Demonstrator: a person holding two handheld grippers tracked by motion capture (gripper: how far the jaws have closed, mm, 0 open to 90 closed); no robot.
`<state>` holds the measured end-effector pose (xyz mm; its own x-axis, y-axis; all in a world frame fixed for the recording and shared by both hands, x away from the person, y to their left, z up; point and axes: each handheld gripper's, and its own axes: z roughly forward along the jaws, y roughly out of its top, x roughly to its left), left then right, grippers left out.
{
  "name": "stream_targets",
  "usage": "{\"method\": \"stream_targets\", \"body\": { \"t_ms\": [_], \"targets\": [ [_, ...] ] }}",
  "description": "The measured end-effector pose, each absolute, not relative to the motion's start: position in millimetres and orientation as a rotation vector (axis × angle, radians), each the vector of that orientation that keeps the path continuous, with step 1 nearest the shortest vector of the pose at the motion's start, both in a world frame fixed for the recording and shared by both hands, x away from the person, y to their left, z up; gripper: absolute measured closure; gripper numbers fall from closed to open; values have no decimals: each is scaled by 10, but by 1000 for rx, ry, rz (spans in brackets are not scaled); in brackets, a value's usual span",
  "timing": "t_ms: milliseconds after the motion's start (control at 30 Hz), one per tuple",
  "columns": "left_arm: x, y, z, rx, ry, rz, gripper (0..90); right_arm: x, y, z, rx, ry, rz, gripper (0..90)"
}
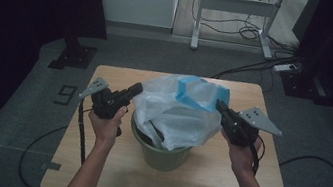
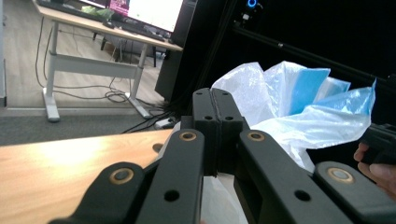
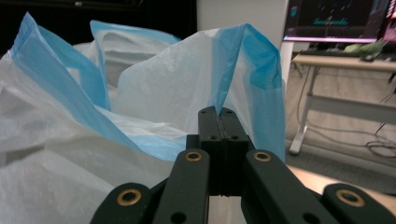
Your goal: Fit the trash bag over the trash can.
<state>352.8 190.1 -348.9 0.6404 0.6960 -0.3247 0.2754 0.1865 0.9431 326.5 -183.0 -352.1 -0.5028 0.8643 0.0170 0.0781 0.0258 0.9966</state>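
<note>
Both grippers are pinching the same plastic bag (image 1: 187,109), one on each side, and that looks like the way to stretch its mouth wide so it can go over the green bin (image 1: 161,151). On the left side, the left gripper (image 1: 138,88) has its jaws pressed tight together in the left gripper view, with the thin white plastic right at the tips; it seems to hold the edge of the bag, though the pinch itself is partly hidden. On the right side, the right gripper (image 1: 218,104) has its jaws squeezed shut too, and in the right gripper view a blue strip of the bag rises straight out from between them. A hand holds each gripper from the near side. The bag is white and see-through with a blue band along its top, and it puffs up above the bin, which stands near the middle of the worktop (image 1: 102,164). The bag is not yet folded down around the rim, so I think that part comes next. The worktop is light wood and square. Around it is grey carpet with black cables, and far away stands a white desk frame (image 1: 235,13).
</note>
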Motion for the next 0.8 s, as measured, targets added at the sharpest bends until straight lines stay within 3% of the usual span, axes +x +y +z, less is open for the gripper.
{"method": "stream_targets", "body": {
  "t_ms": [200,433,533,800],
  "targets": [
    [3431,1884,-3488,1436,849,394,897,3249,-1848,-3316,917,1587,1561,889],
    [3086,2041,-3703,1505,813,344,879,2942,-1796,-3493,860,1621,1603,889],
    [2980,2115,-3657,1538,771,344,803,2818,-1761,-3560,797,1652,1596,890],
    [3045,1954,-3204,1582,721,446,465,2770,-1674,-3564,750,1687,1598,889]
  ]
}}
